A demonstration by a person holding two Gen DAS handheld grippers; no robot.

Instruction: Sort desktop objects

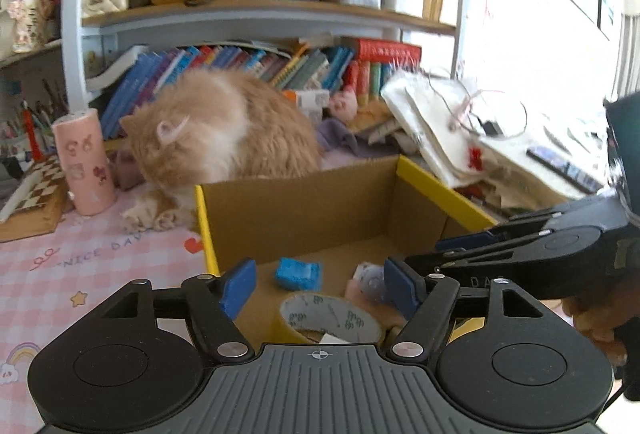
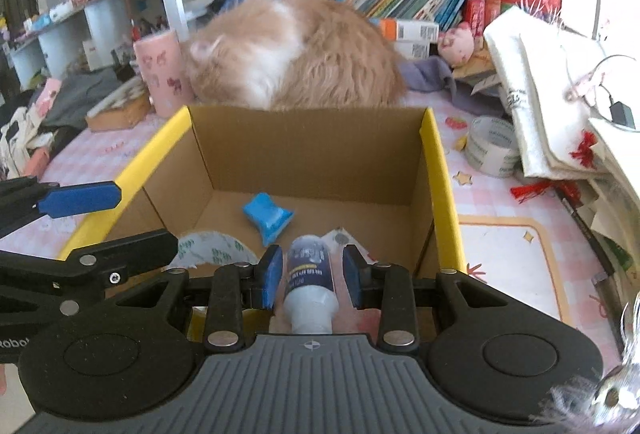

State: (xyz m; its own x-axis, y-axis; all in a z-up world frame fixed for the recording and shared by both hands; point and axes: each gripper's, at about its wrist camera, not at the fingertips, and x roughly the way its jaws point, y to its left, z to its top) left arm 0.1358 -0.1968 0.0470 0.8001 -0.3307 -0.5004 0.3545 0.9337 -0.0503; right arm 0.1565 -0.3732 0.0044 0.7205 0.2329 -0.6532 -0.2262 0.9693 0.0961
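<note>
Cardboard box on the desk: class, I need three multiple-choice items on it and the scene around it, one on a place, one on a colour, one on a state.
1. Where does the blue packet lie?
A. On the bookshelf
B. On the floor of the cardboard box
C. On the pink tablecloth

2. What colour are the box's top edges?
A. Yellow
B. Red
C. Green

3. How do the jaws of the left gripper stand?
A. Shut on the blue packet
B. Shut on a book
C. Open, gripping nothing

Answers:
1 B: both views show the packet on the brown floor inside the walls.
2 A: the side walls carry bright yellow strips along their tops.
3 C: the two blue pads stand wide apart, with nothing pressed between them.
</note>
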